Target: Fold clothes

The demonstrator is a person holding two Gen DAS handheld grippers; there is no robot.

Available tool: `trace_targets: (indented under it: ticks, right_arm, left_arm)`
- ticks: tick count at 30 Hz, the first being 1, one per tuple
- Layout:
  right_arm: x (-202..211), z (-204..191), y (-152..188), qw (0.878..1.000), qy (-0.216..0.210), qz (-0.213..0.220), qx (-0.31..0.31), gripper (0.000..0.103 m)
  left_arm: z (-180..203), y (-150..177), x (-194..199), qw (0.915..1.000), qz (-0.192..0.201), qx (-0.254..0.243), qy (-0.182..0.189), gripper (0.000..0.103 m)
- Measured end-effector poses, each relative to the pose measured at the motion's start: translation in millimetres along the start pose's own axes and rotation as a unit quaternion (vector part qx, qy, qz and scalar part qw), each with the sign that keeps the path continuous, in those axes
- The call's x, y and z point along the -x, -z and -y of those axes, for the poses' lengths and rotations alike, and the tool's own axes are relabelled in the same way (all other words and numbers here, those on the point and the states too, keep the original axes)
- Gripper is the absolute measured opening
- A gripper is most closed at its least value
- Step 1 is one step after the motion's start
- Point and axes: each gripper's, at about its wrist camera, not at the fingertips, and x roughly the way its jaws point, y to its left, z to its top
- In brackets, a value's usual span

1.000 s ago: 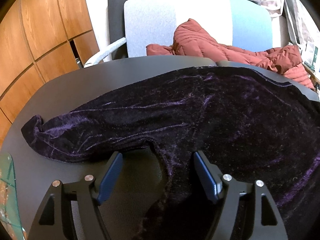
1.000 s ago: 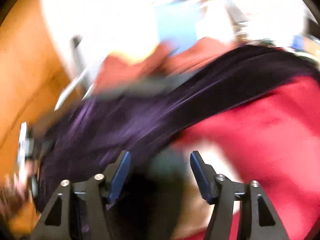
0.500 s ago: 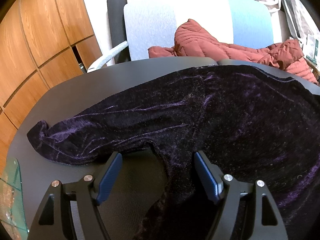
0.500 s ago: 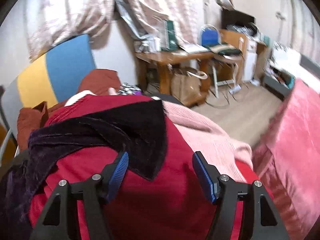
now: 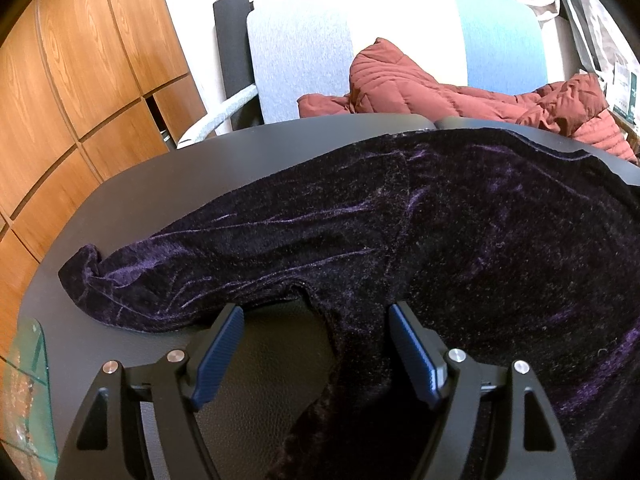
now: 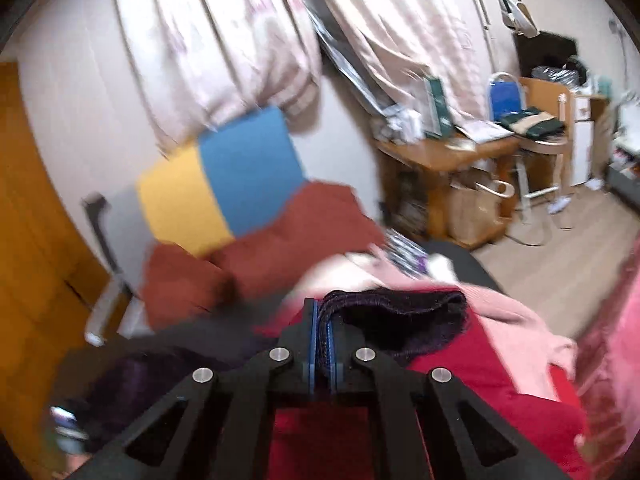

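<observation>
A dark purple velvet garment (image 5: 400, 232) lies spread across the black table (image 5: 224, 160), one sleeve stretched to the left. My left gripper (image 5: 316, 320) stands open low over the near edge, a strip of the velvet running between its blue pads without being pinched. In the right wrist view my right gripper (image 6: 322, 320) is shut on a corner of the dark velvet garment (image 6: 400, 320), lifted above a red garment (image 6: 460, 384) and a pink one (image 6: 520, 320). That view is blurred.
A rust-red quilted jacket (image 5: 440, 88) lies on a chair with a grey, yellow and blue back (image 5: 304, 40) behind the table. Wooden panels (image 5: 80, 80) stand at the left. A glass edge (image 5: 28, 380) sits at the near left. A cluttered desk (image 6: 448, 148) stands beyond.
My right gripper closed on the velvet corner and rose with it. The left gripper stayed open in place over the garment.
</observation>
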Motion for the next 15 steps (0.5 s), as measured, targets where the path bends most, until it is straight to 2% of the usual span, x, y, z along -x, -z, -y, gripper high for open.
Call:
trace_targets:
  ticks: [3, 6, 12, 15]
  right_arm:
    - [21, -42, -21, 0.998, -0.059, 0.018, -0.014, 0.004]
    - [28, -80, -28, 0.995, -0.095, 0.013, -0.010, 0.004]
    - [5, -166, -5, 0.978, -0.205, -0.021, -0.024, 0.004]
    - [-25, -217, 16, 0.965, -0.256, -0.046, -0.027, 0.004]
  left_arm:
    - [-1, 0, -1, 1.0000, -0.001, 0.003, 0.003, 0.077]
    - [-2, 0, -1, 1.0000, -0.001, 0.006, 0.007, 0.077]
    - [-3, 0, -2, 0.9998, -0.003, 0.013, 0.015, 0.077]
    - [-3, 0, -2, 0.9998, -0.002, 0.014, 0.015, 0.077]
